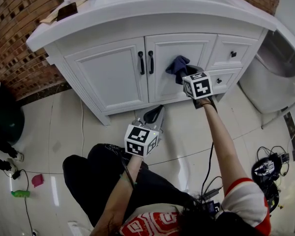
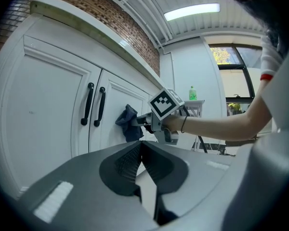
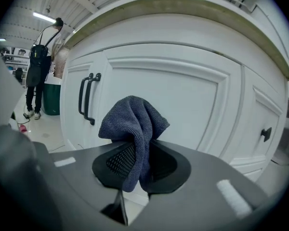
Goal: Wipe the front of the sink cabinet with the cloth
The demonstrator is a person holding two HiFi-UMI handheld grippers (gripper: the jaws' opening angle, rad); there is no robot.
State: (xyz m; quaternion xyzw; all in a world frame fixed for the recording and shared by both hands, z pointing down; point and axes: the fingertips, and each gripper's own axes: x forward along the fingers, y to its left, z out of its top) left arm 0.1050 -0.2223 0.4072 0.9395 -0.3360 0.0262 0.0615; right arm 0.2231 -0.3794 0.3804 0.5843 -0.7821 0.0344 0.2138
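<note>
The white sink cabinet (image 1: 113, 73) has two doors with black handles (image 1: 145, 62). My right gripper (image 1: 186, 72) is shut on a dark blue cloth (image 1: 178, 66) and holds it against the right door (image 1: 187, 50), right of the handles. In the right gripper view the cloth (image 3: 135, 119) bunches up above the jaws of the right gripper (image 3: 137, 148), close to the door panel (image 3: 183, 100). My left gripper (image 1: 155, 115) hangs low near the cabinet's base, shut with nothing in it. The left gripper view shows the left gripper (image 2: 140, 146) aimed at the cloth (image 2: 129, 123).
Small drawers with black knobs (image 1: 233, 54) sit right of the doors. A white fixture (image 1: 273, 80) stands at the right, with cables and a device (image 1: 267, 168) on the tiled floor. A dark green bin (image 1: 5, 119) is at the left. A person (image 3: 38, 76) stands far off.
</note>
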